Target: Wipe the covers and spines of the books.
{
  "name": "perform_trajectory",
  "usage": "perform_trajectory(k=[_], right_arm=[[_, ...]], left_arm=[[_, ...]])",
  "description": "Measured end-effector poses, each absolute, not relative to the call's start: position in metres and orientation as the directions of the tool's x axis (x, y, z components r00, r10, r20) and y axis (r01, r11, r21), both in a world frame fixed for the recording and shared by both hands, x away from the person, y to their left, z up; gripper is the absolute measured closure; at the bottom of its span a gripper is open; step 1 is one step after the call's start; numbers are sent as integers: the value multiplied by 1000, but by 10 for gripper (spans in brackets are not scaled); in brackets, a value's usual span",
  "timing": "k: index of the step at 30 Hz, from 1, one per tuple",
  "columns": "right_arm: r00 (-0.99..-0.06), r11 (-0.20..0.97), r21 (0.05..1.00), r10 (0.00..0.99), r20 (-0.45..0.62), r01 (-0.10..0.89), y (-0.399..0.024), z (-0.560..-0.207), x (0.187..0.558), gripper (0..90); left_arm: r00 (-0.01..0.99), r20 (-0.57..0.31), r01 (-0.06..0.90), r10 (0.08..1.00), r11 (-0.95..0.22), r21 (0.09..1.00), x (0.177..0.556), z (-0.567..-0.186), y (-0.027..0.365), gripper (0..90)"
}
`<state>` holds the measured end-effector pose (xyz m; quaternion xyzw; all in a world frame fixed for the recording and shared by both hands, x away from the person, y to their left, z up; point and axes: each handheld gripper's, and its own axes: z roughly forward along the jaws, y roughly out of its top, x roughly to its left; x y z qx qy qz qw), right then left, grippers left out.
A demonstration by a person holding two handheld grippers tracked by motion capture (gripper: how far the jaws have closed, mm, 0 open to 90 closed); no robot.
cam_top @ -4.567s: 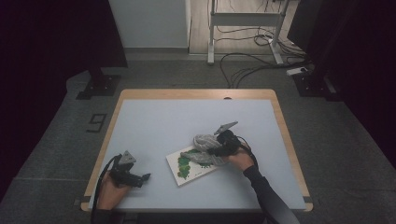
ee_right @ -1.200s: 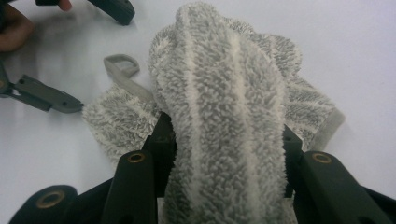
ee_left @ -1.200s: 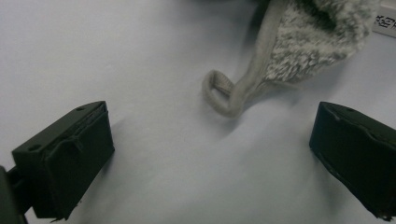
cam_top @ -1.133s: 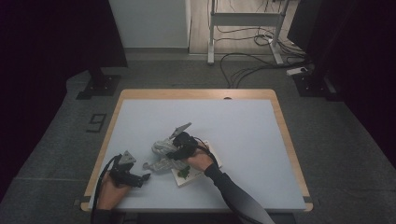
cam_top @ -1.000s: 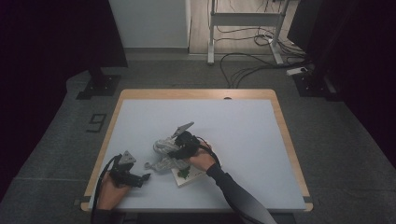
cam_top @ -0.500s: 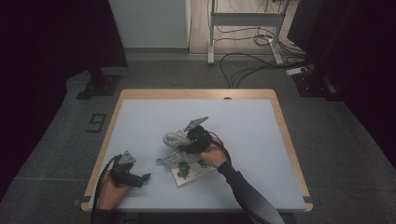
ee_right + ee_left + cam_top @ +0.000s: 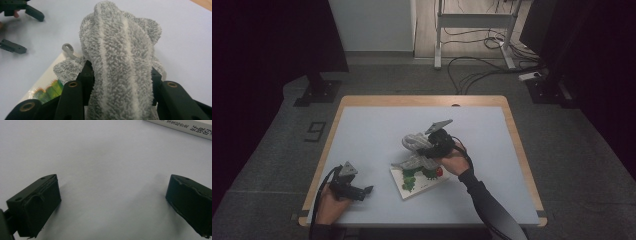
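My right gripper (image 7: 424,150) (image 7: 120,77) is shut on a bunched grey towel (image 7: 414,146) (image 7: 120,57) with pale stripes, held above a picture book (image 7: 419,179) whose cover shows a green caterpillar (image 7: 48,90). The towel's lower end (image 7: 408,162) drapes onto the book's top left corner. My left gripper (image 7: 362,190) (image 7: 112,202) rests low at the table's front left, jaws wide apart with bare table between them. Beyond those jaws, the book's spine (image 7: 185,126) with printed characters lies at the top right of the left gripper view.
The pale blue table (image 7: 372,135) has a wooden rim (image 7: 422,100). Dark floor with cables (image 7: 477,70) and a stand (image 7: 472,25) lies beyond its far edge. The other gripper's jaws (image 7: 22,30) sit at the top left of the right gripper view.
My right gripper has moved right and slightly up with the towel, pulling it off most of the book. The left hand has stayed put.
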<state>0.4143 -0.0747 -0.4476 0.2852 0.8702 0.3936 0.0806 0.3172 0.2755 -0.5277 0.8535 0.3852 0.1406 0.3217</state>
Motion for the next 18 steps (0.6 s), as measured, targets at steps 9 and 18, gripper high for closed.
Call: perform_trajectory(k=[9,18], right_arm=[[-789,496,739,609,78,456,-109,-438,416,549],[-749,462,749,659,69,475,-145,-428,417,550]], left_arm=[[664,-8,567,748,-496,657,317,-528,276,0],[664,-8,567,748,-496,657,317,-528,276,0]])
